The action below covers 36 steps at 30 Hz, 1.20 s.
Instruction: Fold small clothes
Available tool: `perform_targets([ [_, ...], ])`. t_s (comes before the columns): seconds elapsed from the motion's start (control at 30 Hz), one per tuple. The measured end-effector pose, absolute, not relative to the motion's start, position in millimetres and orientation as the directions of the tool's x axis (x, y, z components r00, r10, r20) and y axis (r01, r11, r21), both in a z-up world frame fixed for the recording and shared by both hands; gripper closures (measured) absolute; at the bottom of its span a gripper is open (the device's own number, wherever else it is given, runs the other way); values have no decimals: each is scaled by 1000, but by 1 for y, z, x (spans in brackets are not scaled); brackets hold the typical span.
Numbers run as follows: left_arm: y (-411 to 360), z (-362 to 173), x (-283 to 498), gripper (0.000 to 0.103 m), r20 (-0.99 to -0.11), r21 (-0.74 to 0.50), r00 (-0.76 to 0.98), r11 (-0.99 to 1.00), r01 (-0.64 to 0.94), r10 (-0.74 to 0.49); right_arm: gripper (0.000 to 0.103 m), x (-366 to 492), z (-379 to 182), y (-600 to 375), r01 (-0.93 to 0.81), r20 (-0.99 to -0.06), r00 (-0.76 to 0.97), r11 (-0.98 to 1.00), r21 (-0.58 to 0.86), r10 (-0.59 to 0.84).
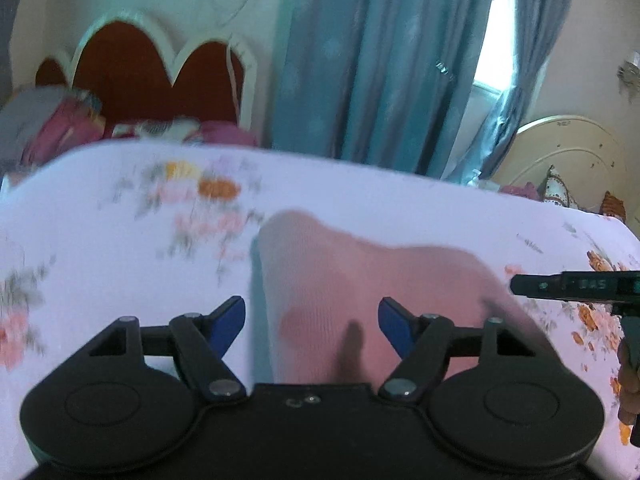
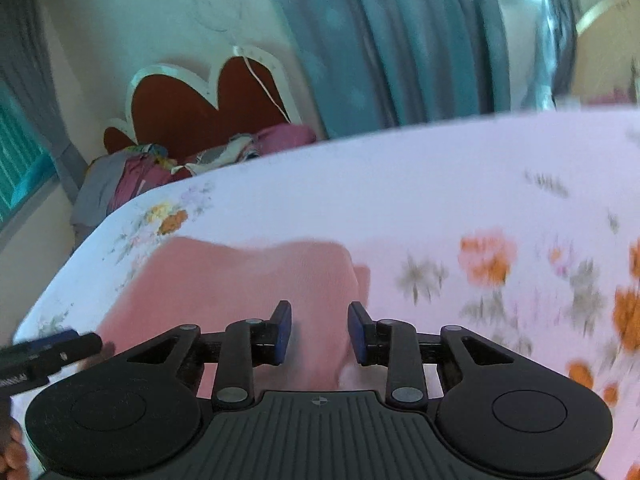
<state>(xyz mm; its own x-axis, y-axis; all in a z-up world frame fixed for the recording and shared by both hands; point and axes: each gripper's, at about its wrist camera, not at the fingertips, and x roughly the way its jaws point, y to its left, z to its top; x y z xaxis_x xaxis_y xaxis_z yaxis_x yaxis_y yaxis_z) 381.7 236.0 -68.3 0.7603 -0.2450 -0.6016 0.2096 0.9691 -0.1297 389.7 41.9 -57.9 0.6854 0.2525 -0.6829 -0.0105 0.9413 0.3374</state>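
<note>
Floral sheet (image 1: 360,196) under pink garment (image 1: 320,280), curtains (image 1: 360,60) behind

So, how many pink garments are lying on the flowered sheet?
1: the pink garment lies on the flowered sheet, in front of both grippers. More could be hidden outside the views.

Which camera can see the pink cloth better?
The right wrist view. There the pink cloth lies spread on the flowery sheet, with its far and side edges showing. The left wrist view shows the cloth closer up, but the left gripper hides its near part.
</note>
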Motion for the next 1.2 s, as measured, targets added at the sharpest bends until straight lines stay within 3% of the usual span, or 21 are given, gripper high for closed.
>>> perform_targets([
  [0.23,206,-80,424,36,-629,-132,722,955,267,-289,72,418,-74,75,-30,-704,672,958,285,231],
  [0.37,208,-104,443,36,-672,-107,702,969,222,-236,72,434,-98,79,5,-742,651,976,220,164],
  [0.57,226,-118,451,26,-699,-187,675,971,147,-237,72,440,-115,74,37,-758,635,975,220,147],
  [0.63,229,-109,442,31,-693,-194,681,971,140,-237,72,431,-103,71,36,-747,645,970,238,160],
  [0.83,234,-86,386,31,-661,-139,705,965,221,-257,72,368,-67,63,-36,-707,675,967,252,210],
  [1.07,230,-105,351,28,-695,-130,674,965,228,-252,72,328,-99,70,4,-782,604,981,192,150],
  [1.2,231,-99,346,29,-712,-147,658,968,203,-246,72,316,-87,63,39,-764,625,970,241,164],
])
